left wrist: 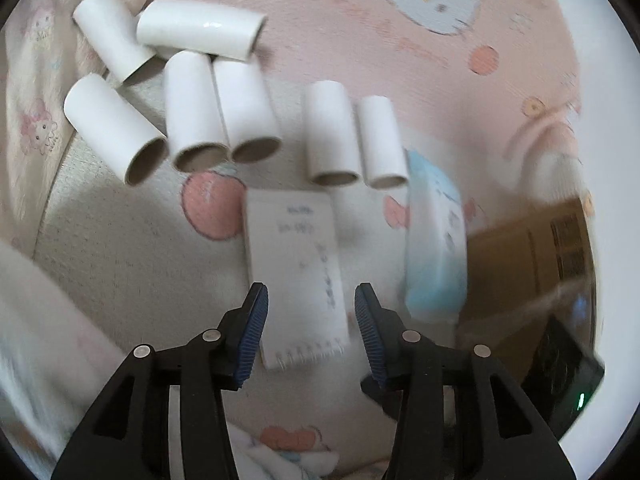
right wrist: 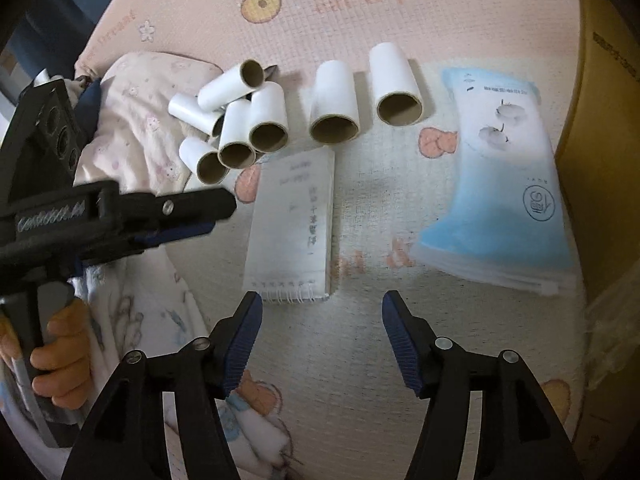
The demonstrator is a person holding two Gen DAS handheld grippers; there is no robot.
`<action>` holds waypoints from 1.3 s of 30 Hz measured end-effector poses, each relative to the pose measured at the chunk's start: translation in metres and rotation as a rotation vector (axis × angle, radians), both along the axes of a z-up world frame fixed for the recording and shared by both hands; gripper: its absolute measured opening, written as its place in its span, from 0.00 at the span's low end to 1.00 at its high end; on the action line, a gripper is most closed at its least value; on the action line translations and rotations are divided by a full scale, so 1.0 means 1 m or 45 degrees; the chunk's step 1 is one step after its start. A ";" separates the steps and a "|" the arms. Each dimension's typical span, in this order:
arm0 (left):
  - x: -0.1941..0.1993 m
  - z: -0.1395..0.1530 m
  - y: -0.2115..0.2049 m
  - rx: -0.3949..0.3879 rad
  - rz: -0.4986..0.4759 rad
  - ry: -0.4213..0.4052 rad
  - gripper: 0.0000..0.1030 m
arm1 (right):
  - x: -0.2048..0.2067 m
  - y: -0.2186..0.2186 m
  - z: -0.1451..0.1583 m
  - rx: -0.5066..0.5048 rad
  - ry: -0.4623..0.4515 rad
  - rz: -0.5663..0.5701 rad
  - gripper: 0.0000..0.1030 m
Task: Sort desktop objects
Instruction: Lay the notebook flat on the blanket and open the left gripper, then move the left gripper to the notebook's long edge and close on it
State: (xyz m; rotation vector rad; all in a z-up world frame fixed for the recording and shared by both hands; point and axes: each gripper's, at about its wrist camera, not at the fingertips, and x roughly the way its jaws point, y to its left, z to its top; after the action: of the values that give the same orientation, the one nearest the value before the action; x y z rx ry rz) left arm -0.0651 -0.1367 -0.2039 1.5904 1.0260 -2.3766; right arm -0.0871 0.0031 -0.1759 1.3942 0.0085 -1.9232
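Observation:
Several white cardboard tubes (left wrist: 200, 112) (right wrist: 264, 116) lie on a pink patterned mat, most bunched at the left, two set apart side by side (right wrist: 336, 104). In front of them a small spiral notepad (left wrist: 298, 264) (right wrist: 294, 224) lies flat. A light blue tissue pack (left wrist: 436, 236) (right wrist: 504, 188) rests to the right. My left gripper (left wrist: 311, 294) hovers open over the notepad's near part, pads clear of it. My right gripper (right wrist: 322, 300) is open just in front of the notepad's spiral edge, nothing between its pads. The left gripper body (right wrist: 120, 216), held by a hand (right wrist: 60, 356), shows in the right wrist view.
A brown cardboard box (left wrist: 532, 256) (right wrist: 592, 160) stands to the right of the tissue pack. A dark device with a green light (left wrist: 568, 376) sits at the far right. Pale bedding with cartoon prints (right wrist: 140, 120) bunches up on the left.

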 end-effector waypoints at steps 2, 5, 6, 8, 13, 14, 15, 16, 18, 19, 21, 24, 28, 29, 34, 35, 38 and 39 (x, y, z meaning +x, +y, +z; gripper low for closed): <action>-0.010 -0.007 -0.013 0.084 0.030 -0.005 0.54 | 0.000 -0.005 0.002 0.011 0.017 -0.009 0.58; -0.019 -0.019 -0.027 0.187 0.096 -0.009 0.56 | 0.001 -0.015 0.005 0.075 0.073 -0.003 0.58; -0.022 -0.025 -0.032 0.221 0.126 -0.018 0.56 | 0.002 -0.020 0.006 0.095 0.092 0.009 0.58; -0.023 -0.034 -0.036 0.262 0.166 -0.037 0.56 | 0.002 -0.028 0.006 0.126 0.111 0.025 0.58; -0.025 -0.042 -0.038 0.223 0.219 -0.099 0.56 | -0.005 -0.045 -0.002 0.144 0.033 0.035 0.58; -0.026 -0.043 -0.037 0.210 0.219 -0.109 0.56 | -0.008 -0.047 -0.005 0.127 -0.005 0.035 0.58; -0.027 -0.045 -0.037 0.196 0.215 -0.132 0.56 | -0.010 -0.049 -0.007 0.123 -0.029 0.028 0.58; -0.029 -0.049 -0.036 0.185 0.206 -0.166 0.56 | -0.013 -0.052 -0.010 0.125 -0.051 0.021 0.58; -0.033 -0.054 -0.035 0.180 0.194 -0.207 0.56 | -0.016 -0.056 -0.014 0.141 -0.063 0.022 0.58; -0.034 -0.053 -0.036 0.181 0.195 -0.204 0.56 | -0.017 -0.059 -0.016 0.155 -0.067 0.025 0.58; -0.036 -0.053 -0.037 0.198 0.187 -0.189 0.56 | -0.018 -0.063 -0.019 0.174 -0.072 0.029 0.58; -0.033 -0.053 -0.039 0.233 0.173 -0.174 0.56 | -0.018 -0.070 -0.023 0.213 -0.070 0.028 0.60; -0.032 -0.058 -0.039 0.331 0.154 -0.161 0.56 | -0.016 -0.078 -0.023 0.209 -0.064 0.042 0.71; -0.032 -0.057 -0.040 0.337 0.153 -0.158 0.56 | -0.015 -0.079 -0.024 0.219 -0.058 0.041 0.72; -0.030 -0.056 -0.041 0.373 0.145 -0.130 0.53 | -0.013 -0.083 -0.024 0.240 -0.015 0.040 0.73; -0.030 -0.056 -0.041 0.376 0.145 -0.125 0.52 | -0.013 -0.085 -0.024 0.254 -0.004 0.044 0.73; -0.029 -0.055 -0.040 0.387 0.131 -0.117 0.51 | -0.009 -0.091 -0.024 0.306 0.033 0.065 0.73; -0.029 -0.055 -0.040 0.393 0.126 -0.114 0.51 | -0.009 -0.093 -0.024 0.333 0.048 0.064 0.73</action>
State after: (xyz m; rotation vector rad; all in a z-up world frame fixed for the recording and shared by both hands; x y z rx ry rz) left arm -0.0943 -0.1767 -0.2591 1.6757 1.4730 -2.1423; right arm -0.0958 -0.0898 -0.2003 1.5099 0.3206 -1.9587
